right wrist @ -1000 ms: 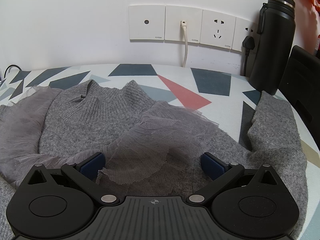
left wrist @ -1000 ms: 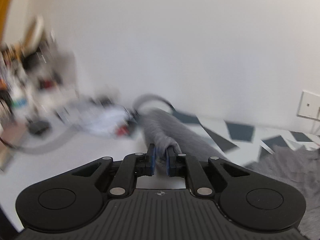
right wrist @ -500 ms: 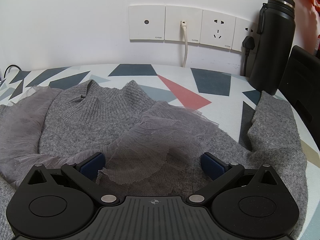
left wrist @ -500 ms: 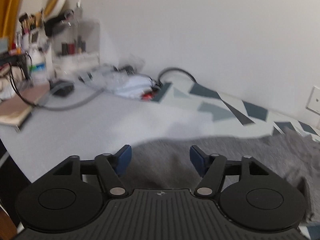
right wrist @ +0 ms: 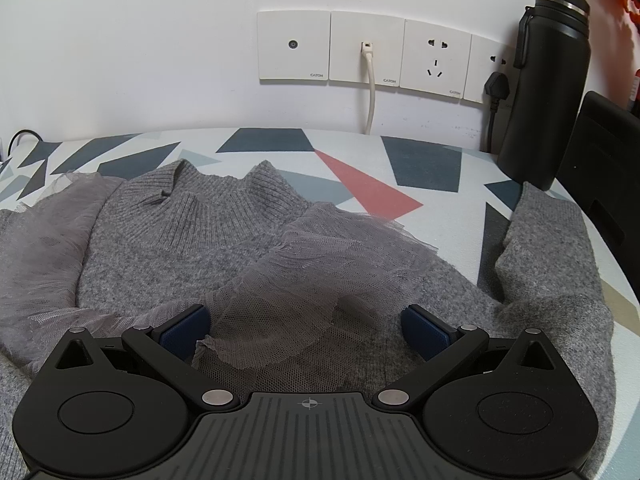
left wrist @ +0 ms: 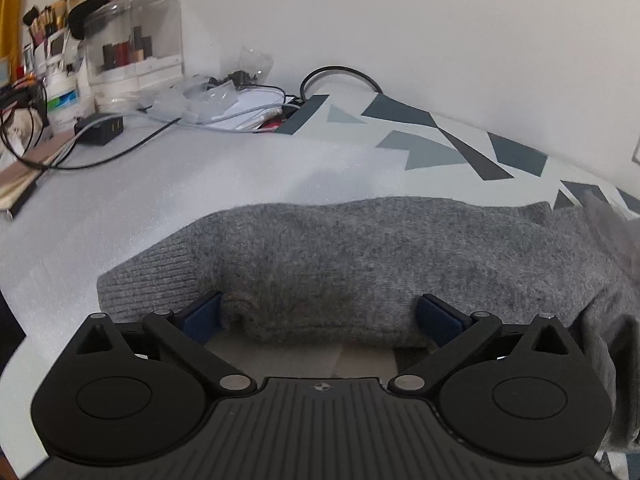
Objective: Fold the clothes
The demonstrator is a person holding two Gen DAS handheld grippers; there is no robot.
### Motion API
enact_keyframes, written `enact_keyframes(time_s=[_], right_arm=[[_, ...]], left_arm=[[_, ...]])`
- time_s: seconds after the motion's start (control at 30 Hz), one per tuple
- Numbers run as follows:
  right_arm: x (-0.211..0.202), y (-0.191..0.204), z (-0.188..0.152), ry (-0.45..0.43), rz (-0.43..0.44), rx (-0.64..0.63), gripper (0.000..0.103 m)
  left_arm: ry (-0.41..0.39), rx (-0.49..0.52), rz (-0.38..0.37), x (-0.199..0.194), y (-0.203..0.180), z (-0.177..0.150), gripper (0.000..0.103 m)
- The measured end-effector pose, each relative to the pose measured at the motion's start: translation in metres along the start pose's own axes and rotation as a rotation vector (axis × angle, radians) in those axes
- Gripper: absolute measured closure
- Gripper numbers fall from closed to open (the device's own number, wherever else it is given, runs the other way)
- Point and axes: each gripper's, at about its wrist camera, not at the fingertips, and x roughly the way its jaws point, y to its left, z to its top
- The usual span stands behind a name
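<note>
Grey sweater (right wrist: 192, 240) flat on table, L gripper (left wrist: 320, 316) & R gripper (right wrist: 306, 330) jaws apart

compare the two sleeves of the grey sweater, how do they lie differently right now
The left sleeve lies stretched flat across the table, ribbed cuff in view; the right sleeve is bent, doubling back on itself near the black bottle. The left gripper straddles its sleeve; the right gripper is over the tulle ruffle instead. Both are grey knit.
</note>
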Motion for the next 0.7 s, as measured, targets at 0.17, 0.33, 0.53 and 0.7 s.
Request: enact_keyframes(time_s=[0.17,0.33,0.53,0.7], right_arm=[[-0.0004,0.0006,0.0000,0.000,-0.001,-0.001,0.001],[-0.0007,0.0009,-0.0001,-0.001,-0.001,-0.001,0.001],[-0.0005,0.0008,0.0003,-0.001,-0.002,-0.003,0.001],[-0.0005,0.0010,0.0004,-0.002,-0.004,-0.005,0.001]], left_arm=[[0.002,-0.029,-0.014,0.0001,0.0047,-0.0019,0.000],[-0.004,-0.037,-0.008,0.0001,0.0037,-0.0029,0.000],[-0.008,-0.041,-0.009,0.0000,0.0043,-0.0042,0.000],[-0.006,-0.042,-0.009,0.0005,0.0048,-0.0039,0.000]])
